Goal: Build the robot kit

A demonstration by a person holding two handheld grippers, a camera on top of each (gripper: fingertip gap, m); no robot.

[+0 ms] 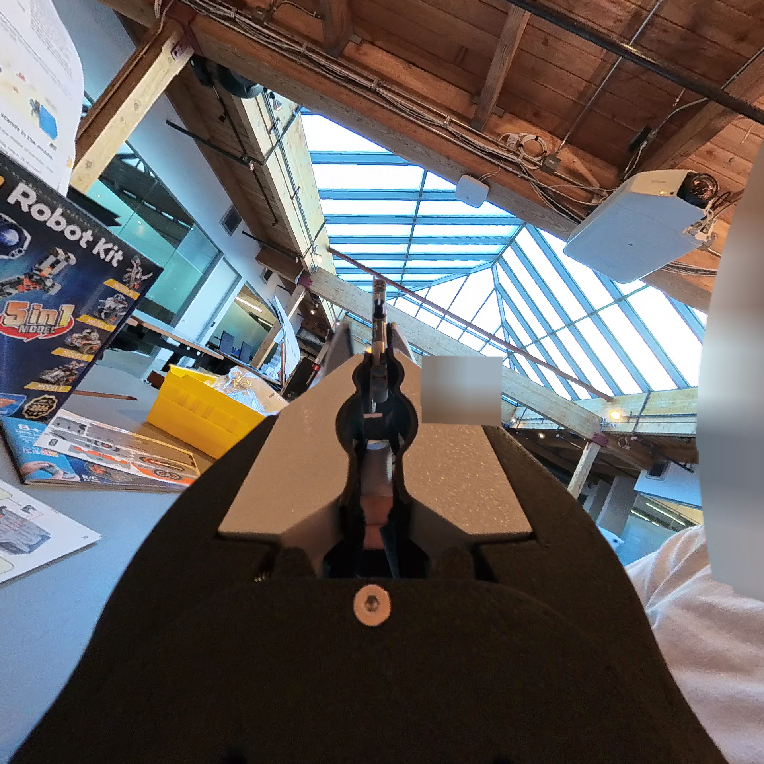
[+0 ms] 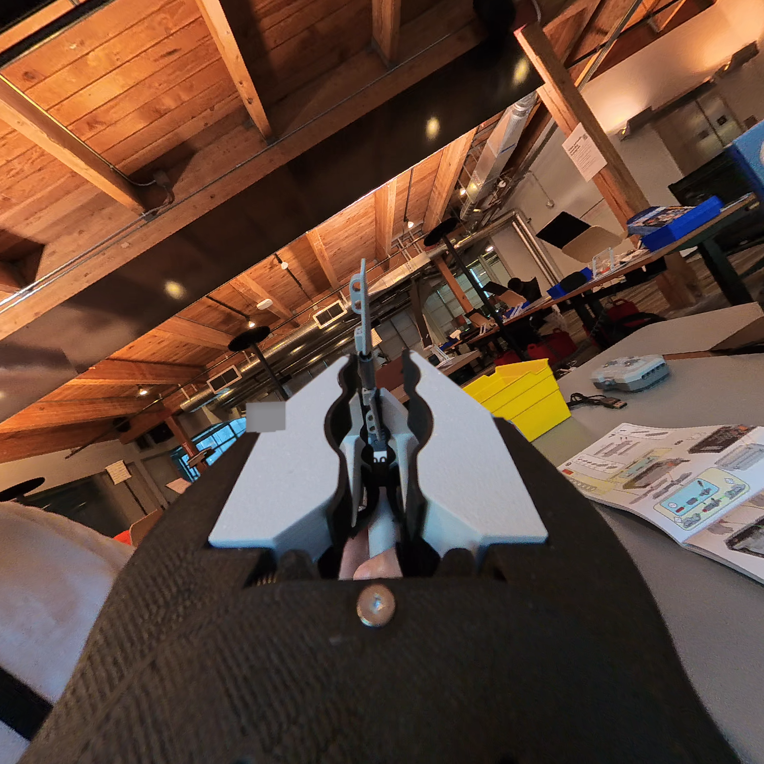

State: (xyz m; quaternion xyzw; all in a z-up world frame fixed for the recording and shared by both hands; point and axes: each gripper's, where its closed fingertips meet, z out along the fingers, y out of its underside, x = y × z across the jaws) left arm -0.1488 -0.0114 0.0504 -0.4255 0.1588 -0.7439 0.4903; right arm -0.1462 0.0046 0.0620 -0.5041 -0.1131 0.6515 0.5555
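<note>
My left gripper [image 1: 371, 333] points up towards the ceiling and is shut on a slim dark and grey toy building part [image 1: 379, 297] that sticks out past the fingertips. My right gripper [image 2: 378, 357] also tilts upward and is shut on a light grey perforated beam assembly [image 2: 359, 299], which lies against the left finger and stands out above the tips. A fingertip of the person shows behind the jaws in both views. Neither gripper shows in the other's view.
In the left wrist view, a dark robot kit box [image 1: 62, 289] stands upright, with a yellow bin [image 1: 202, 413] and printed sheets [image 1: 120, 450] on the grey table [image 1: 62, 620]. In the right wrist view, a yellow bin [image 2: 523, 397], an open instruction booklet [image 2: 669, 475], a grey electronic block [image 2: 628, 372] and a cable [image 2: 595, 400] lie at the right. A white sleeve [image 1: 703, 641] is close by. The grippers are tip to tip, or close to it.
</note>
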